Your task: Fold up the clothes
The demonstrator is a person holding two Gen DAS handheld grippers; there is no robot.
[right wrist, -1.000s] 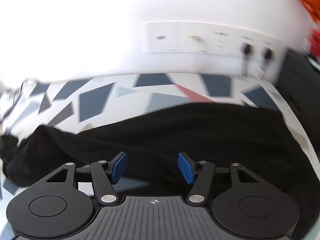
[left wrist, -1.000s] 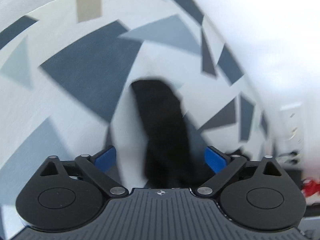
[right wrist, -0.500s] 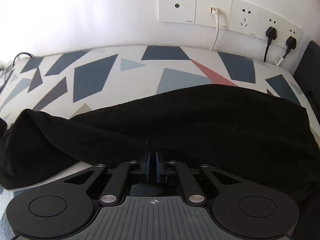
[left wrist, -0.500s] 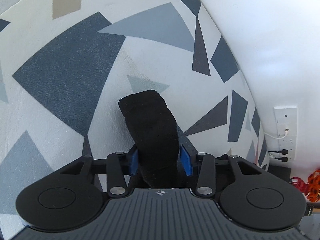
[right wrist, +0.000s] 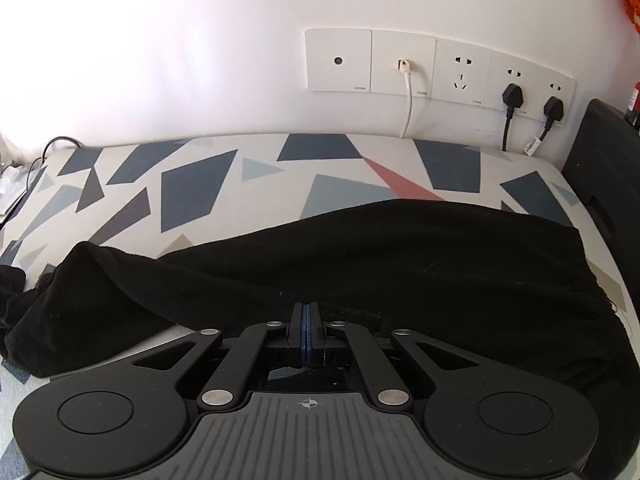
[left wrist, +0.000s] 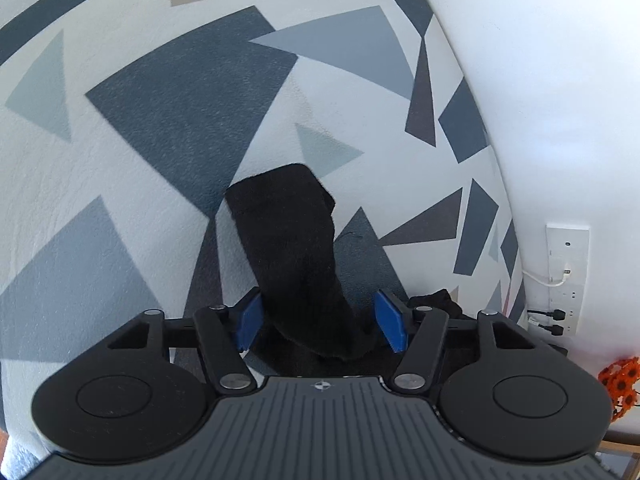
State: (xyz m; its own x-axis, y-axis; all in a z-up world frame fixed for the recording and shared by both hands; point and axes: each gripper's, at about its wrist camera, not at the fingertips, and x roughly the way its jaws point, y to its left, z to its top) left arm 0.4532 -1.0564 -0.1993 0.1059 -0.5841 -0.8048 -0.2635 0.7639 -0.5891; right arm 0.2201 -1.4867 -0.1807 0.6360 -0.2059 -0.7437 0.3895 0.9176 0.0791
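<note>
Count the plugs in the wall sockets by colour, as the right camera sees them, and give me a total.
Black plugs: 2
White plug: 1
Total: 3

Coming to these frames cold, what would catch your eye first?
The black garment, sprawled across the geometric-patterned cover below the wall sockets. The right gripper is shut at its near edge. In the left wrist view a strip of the garment lies between the left gripper pads, which have just opened.
</note>
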